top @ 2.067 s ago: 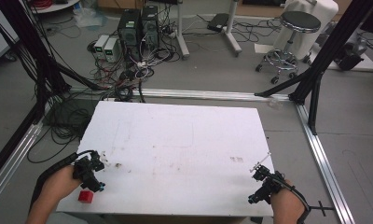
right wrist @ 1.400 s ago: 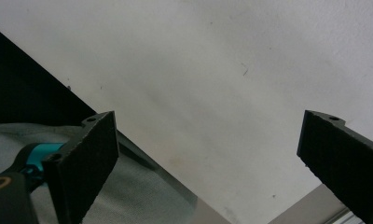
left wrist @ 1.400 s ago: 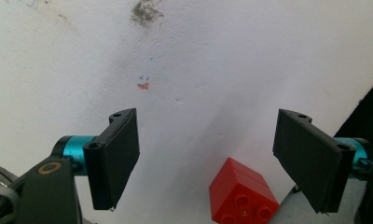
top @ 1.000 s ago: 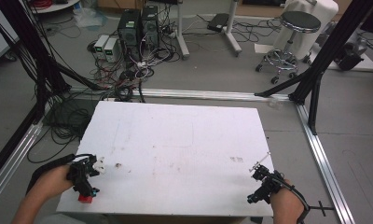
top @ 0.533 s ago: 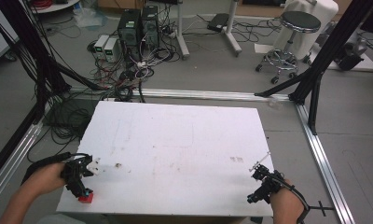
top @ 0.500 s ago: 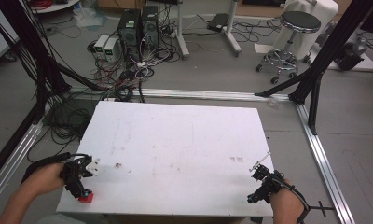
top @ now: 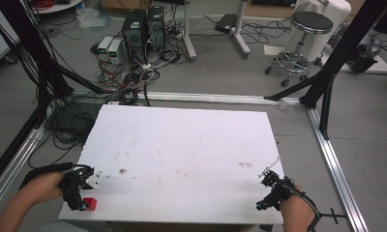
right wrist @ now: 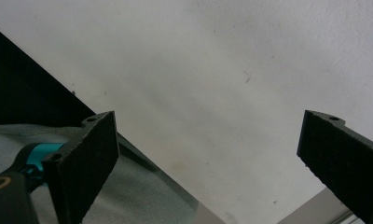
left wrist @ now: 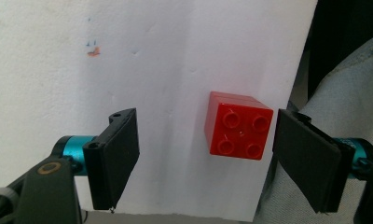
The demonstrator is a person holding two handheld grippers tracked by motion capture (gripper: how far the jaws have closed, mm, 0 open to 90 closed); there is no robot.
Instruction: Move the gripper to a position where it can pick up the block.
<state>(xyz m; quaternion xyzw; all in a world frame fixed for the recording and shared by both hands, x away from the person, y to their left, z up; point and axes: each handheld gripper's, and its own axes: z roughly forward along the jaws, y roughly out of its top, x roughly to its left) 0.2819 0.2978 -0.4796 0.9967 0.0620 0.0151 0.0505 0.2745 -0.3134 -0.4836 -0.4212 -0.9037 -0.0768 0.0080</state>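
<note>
A workshop floor strewn with black cables surrounds a white table (top: 182, 159); beyond its far edge, at about 11 o'clock, stand two dark computer towers (top: 144, 26), and at about 1 o'clock a round black stool (top: 305, 36) on a chrome wheeled base. An aluminium frame rail (top: 334, 164) runs along the table's right side. The tabletop is bare white with a few faint marks and smudges.

At the table's 7 o'clock corner the left gripper (top: 80, 191) hangs over the surface, held by the person's left hand (top: 44, 186). A red toy brick (top: 89, 204) lies on the table just beside it, close to the near edge. In the left gripper view the red toy brick (left wrist: 238, 126) shows four round studs on top and sits between the two black jaws, nearer the right-hand jaw, touching neither; the left gripper (left wrist: 205, 154) stands wide apart around it. Grey-blue fabric shows past the table edge at 3 o'clock of that view.

At the table's 5 o'clock corner the right gripper (top: 271, 186) rests near the edge, held by the person's right hand (top: 293, 210). In the right gripper view its jaws are spread wide over bare white table, with nothing between them.
</note>
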